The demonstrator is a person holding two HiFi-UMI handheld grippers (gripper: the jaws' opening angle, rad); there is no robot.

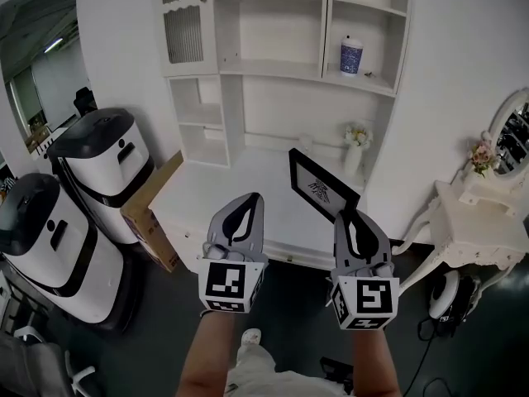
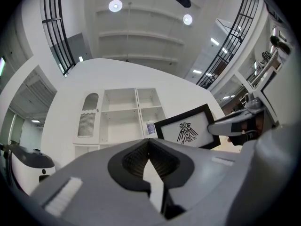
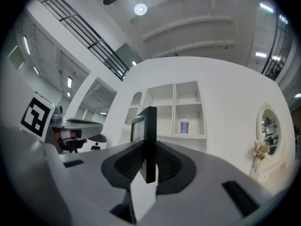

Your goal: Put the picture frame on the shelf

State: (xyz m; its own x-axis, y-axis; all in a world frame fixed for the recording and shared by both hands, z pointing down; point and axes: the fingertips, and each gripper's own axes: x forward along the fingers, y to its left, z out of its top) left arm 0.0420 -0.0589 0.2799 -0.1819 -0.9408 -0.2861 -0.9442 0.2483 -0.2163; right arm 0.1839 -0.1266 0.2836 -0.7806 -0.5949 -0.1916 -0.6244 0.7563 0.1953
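A black picture frame (image 1: 321,185) with a bird print is held in the air in front of the white shelf unit (image 1: 273,69). My right gripper (image 1: 358,227) is shut on its lower right edge. In the right gripper view the frame (image 3: 147,135) stands edge-on between the jaws. My left gripper (image 1: 242,218) is beside it to the left, shut and holding nothing. From the left gripper view, the picture frame (image 2: 187,128) shows at the right with the bird facing me, and the left gripper (image 2: 149,147) has its jaws together.
A patterned cup (image 1: 351,56) stands on the upper right shelf. A small flower vase (image 1: 356,143) sits on the white counter (image 1: 240,193). Two white-and-black machines (image 1: 103,168) and a cardboard box (image 1: 151,213) stand at the left. A white dressing table (image 1: 479,222) with a mirror is at the right.
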